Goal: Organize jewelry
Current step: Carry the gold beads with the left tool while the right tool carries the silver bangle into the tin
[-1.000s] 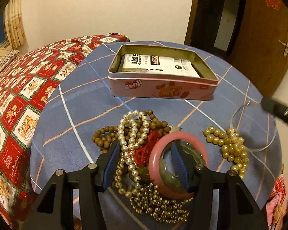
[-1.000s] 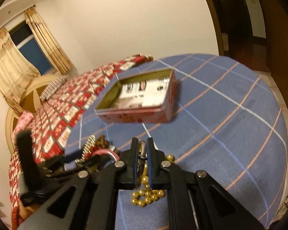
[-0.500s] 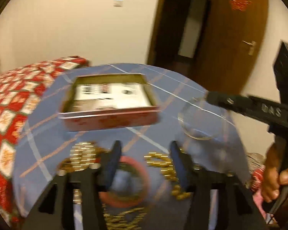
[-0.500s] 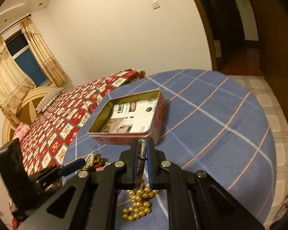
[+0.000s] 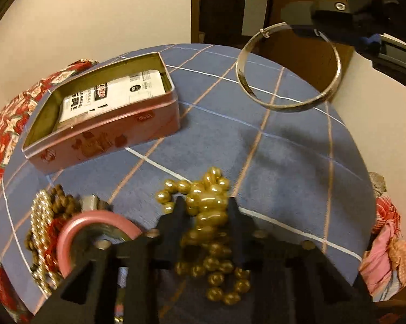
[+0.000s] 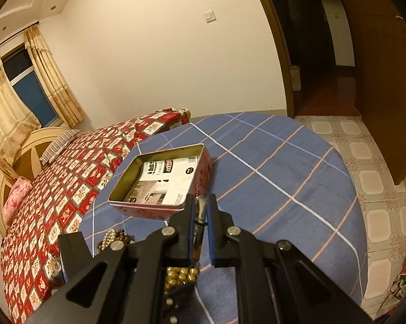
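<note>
Fingers of the left gripper are closing around a string of glossy gold-coloured beads lying on the round blue table with its pale check lines — the beads sit between the two black jaws, though whether the pads are pressing on them yet is not clear. Left of the gripper, a thick pink bangle is lying on a heap of pearl and brown wooden bead strings. Farther back, an open pink rectangular tin is standing on the cloth with a white printed packet inside. At the upper right, a thin silver metal bangle is hanging in the air above the table, pinched at its top by the right gripper.

From the right wrist, the right gripper's blue-lined fingers are clenching the silver bangle's narrow band edge-on — it is showing only as a sliver between them. The pink tin is sitting just beyond the fingertips, and gold beads are peeking out below.
</note>
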The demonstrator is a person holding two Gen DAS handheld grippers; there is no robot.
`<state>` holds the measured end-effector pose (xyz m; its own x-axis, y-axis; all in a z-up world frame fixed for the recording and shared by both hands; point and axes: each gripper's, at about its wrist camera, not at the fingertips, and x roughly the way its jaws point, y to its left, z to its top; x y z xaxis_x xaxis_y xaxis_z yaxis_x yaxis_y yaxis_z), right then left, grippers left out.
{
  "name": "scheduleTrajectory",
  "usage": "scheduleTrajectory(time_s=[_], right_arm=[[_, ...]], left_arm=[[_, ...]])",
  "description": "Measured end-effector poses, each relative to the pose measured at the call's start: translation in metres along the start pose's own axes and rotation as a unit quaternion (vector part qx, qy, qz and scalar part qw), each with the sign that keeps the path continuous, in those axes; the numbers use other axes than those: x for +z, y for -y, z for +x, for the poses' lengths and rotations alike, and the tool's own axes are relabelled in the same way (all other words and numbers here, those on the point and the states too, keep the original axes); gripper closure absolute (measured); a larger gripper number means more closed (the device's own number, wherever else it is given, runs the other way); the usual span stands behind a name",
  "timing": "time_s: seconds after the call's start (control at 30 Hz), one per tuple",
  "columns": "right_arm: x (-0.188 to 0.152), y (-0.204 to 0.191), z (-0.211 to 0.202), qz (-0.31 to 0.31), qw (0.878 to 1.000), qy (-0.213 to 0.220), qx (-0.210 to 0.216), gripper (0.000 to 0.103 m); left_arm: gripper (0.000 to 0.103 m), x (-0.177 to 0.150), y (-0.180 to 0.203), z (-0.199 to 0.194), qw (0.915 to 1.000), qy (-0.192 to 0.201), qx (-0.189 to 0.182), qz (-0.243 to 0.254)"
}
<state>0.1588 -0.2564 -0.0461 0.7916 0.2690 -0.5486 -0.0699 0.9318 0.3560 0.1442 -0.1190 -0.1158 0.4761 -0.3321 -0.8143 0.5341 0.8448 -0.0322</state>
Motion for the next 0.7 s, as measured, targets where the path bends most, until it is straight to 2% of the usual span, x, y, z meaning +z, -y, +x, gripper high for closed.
scheduleTrajectory(time_s=[0.07,0.13,0.43,0.7], right_arm=[[0.001,0.0,0.002,0.0,1.0,0.0,0.002,0.092],[0.002,0.0,0.002,0.001,1.0,-0.001,0.003,0.092],[0.023,-0.013,0.006,-0.007,1.0,0.011,0.019,0.092],[0.048,-0.037,0.018,-0.021,0.998,0.03,0.055,0.095]], left_arm=[[0.084,0.006,-0.008,0.0,0.9996,-0.002,-0.019,-0.022],[0.094,0.011,-0.013,-0.005,0.9992,0.012,-0.019,-0.033],[0.093,0.047,-0.046,-0.051,0.9937,0.088,-0.016,-0.068],[0.093,0.077,-0.089,-0.061,0.9867,0.128,0.013,-0.099]])
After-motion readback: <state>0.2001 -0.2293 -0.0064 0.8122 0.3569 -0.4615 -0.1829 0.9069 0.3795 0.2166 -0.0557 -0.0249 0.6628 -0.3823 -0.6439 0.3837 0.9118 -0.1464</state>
